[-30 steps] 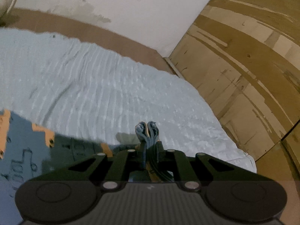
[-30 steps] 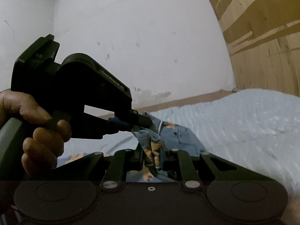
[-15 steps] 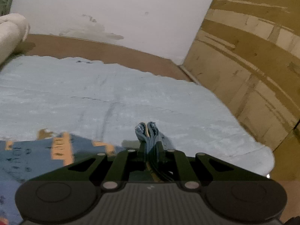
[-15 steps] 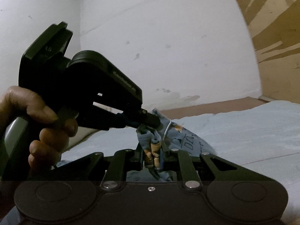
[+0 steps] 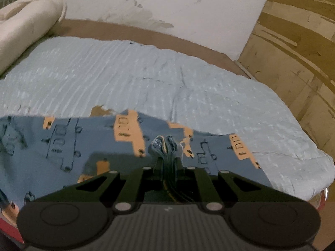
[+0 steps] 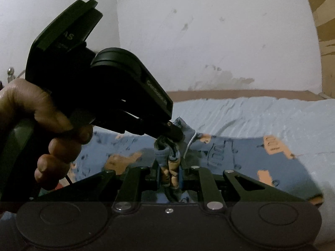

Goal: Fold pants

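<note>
The pants (image 5: 62,138) are blue with orange patches and dark line drawings. They lie spread on the light blue bed cover (image 5: 146,79). My left gripper (image 5: 165,146) is shut on a bunched edge of the pants, held a little above the spread cloth. In the right wrist view my right gripper (image 6: 169,159) is shut on another bunch of the pants (image 6: 230,152). The left gripper (image 6: 173,133), held by a hand (image 6: 41,129), grips the cloth just above and touching the same bunch.
A cream rolled pillow (image 5: 27,27) lies at the bed's far left. A white wall (image 5: 146,4) stands behind the bed and a brown wooden panel (image 5: 293,41) on the right. The bed's right edge (image 5: 314,167) drops off close by.
Both grippers have come down toward the bed with the cloth. The pants now lie spread under the left gripper, where before mostly bare cover showed.
</note>
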A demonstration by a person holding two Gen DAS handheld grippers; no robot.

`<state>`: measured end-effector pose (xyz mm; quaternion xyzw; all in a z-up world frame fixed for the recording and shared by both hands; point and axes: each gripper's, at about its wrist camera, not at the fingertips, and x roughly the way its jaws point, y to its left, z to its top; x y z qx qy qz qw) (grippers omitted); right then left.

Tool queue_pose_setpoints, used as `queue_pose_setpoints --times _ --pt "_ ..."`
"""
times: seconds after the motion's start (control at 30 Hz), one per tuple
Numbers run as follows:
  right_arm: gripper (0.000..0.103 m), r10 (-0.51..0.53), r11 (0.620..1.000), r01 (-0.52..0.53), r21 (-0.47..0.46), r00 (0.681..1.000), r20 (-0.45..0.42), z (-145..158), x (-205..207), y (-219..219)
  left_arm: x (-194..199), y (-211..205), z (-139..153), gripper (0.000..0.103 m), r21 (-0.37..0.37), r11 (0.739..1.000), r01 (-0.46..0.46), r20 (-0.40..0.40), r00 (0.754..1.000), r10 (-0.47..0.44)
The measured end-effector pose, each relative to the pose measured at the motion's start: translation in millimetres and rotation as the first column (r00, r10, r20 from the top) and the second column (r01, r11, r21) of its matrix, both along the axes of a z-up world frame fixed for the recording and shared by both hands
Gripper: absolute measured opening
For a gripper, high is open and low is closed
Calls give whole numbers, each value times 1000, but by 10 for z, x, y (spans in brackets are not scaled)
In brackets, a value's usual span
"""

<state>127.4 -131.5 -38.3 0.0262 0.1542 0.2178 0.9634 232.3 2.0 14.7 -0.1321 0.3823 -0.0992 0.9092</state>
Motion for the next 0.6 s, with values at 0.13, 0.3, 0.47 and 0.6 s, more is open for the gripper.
queue_pose_setpoints --times 0.13,0.3,0.47,0.6 --pt "17 23 999 -23 -29 1000 -10 -27 83 69 -40 116 -79 9 -22 1000 -15 -7 1000 15" --pt "17 34 998 -34 -60 999 -10 -56 190 78 -9 190 -161 9 -42 999 -18 -14 1000 17" --pt "17 36 996 -35 -83 999 3 -97 99 146 -8 220 -185 10 -45 999 -11 -21 1000 10" --pt "18 40 993 -38 -110 999 14 -139 74 149 7 217 -226 11 -49 999 -17 -30 999 16"
